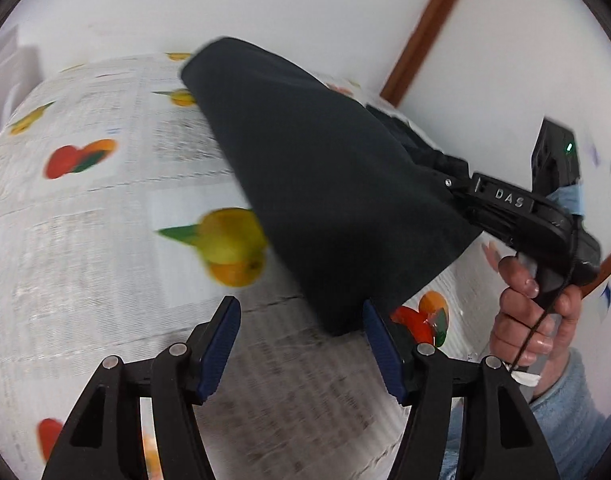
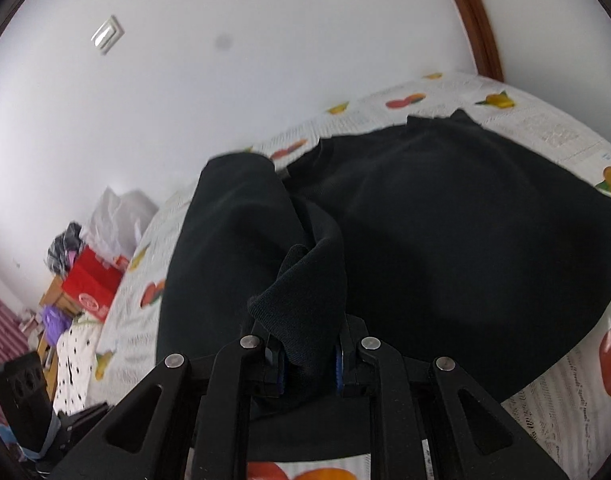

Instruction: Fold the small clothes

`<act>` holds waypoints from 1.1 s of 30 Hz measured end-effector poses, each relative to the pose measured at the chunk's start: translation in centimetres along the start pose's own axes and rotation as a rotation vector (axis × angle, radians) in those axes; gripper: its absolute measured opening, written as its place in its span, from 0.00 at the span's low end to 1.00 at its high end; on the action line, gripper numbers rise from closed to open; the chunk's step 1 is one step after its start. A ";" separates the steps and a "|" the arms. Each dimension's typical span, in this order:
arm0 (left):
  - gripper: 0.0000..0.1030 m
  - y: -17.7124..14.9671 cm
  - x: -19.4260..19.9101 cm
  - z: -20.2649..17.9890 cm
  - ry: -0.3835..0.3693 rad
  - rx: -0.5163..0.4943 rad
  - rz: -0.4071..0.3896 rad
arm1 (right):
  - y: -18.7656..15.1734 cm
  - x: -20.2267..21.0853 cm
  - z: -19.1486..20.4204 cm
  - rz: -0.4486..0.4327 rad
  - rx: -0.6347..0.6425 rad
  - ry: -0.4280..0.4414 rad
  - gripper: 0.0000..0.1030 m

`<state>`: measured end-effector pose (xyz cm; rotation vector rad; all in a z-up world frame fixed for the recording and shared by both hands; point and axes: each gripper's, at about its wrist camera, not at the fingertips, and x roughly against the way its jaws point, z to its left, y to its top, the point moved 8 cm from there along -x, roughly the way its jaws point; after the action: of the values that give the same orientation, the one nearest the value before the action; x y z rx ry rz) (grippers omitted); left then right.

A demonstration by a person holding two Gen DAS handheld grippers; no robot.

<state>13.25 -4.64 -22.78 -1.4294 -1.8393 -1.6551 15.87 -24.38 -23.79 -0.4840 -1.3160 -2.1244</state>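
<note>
Blue-padded fingers (image 1: 219,350) of the left gripper (image 1: 301,344) are standing wide apart at the bottom of the left wrist view, released, with nothing pressed between them. One corner of the dark garment (image 1: 325,184) is hanging down just beside the right-hand pad and may be brushing its tip, but the pads are not pinching it. That garment is stretching up and away across the fruit-print cloth (image 1: 105,240), which is covering the table beneath. Its far edge is running to the right gripper (image 1: 449,184), seen here from the side, which a hand (image 1: 533,312) in a pale blue sleeve (image 1: 577,396) is holding by the grip.

Seen from the right wrist, the right gripper (image 2: 307,360) is clenching a bunched fold of the garment (image 2: 445,240) between its narrow-set pads, the ribbed edge poking up just above them. From there the fabric is spreading outward: most of it is lying over the cloth (image 2: 565,412) to the right, while a second lobe is rising on the left. A white wall (image 2: 245,80) is filling the background, with a switch (image 2: 107,34) on it and a brown door frame (image 2: 477,24) at the upper right. A red box (image 2: 91,284) and other clutter are sitting at the far left, off the table's end.
</note>
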 end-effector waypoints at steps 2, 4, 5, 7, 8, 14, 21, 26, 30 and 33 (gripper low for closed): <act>0.59 -0.2 -1.0 -1.2 0.016 -0.028 0.020 | -0.2 -0.2 0.0 0.011 0.013 0.015 0.20; 0.59 -0.1 -1.6 -1.8 0.045 -0.045 0.018 | 0.0 -0.2 -0.2 0.017 0.018 0.030 0.22; 0.58 0.1 -1.8 -1.9 0.061 -0.053 0.010 | 0.1 -0.2 -0.1 0.023 0.019 0.049 0.22; 0.57 0.4 -2.2 -2.2 0.083 -0.058 0.010 | 0.5 -0.4 0.0 0.033 0.016 0.067 0.24; 0.57 0.6 -2.3 -2.4 0.090 -0.058 0.006 | 0.7 -0.6 0.1 0.038 0.016 0.074 0.25; 0.57 1.2 -3.2 -2.9 0.133 -0.084 -0.010 | 1.6 -2.7 0.3 0.069 0.010 0.093 0.33; 0.58 1.3 -3.8 -3.6 0.248 -0.154 -0.012 | 2.9 -3.0 1.0 0.051 0.053 0.131 0.18; 0.58 2.4 -4.4 -3.6 0.263 -0.126 -0.008 | 5.5 1.4 0.9 -0.102 0.144 0.132 0.16; 0.58 2.4 -4.2 -3.7 0.252 -0.126 -0.016 | 6.5 5.3 -2.4 -0.230 0.087 0.139 0.15; 0.58 2.5 -4.3 -4.0 0.264 -0.128 -0.018 | 4.6 4.0 -4.5 -0.166 0.118 0.035 0.15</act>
<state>15.67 -10.49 -23.30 -1.1757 -1.6314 -1.8976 15.82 -31.10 -20.28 -0.2962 -1.4976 -2.1612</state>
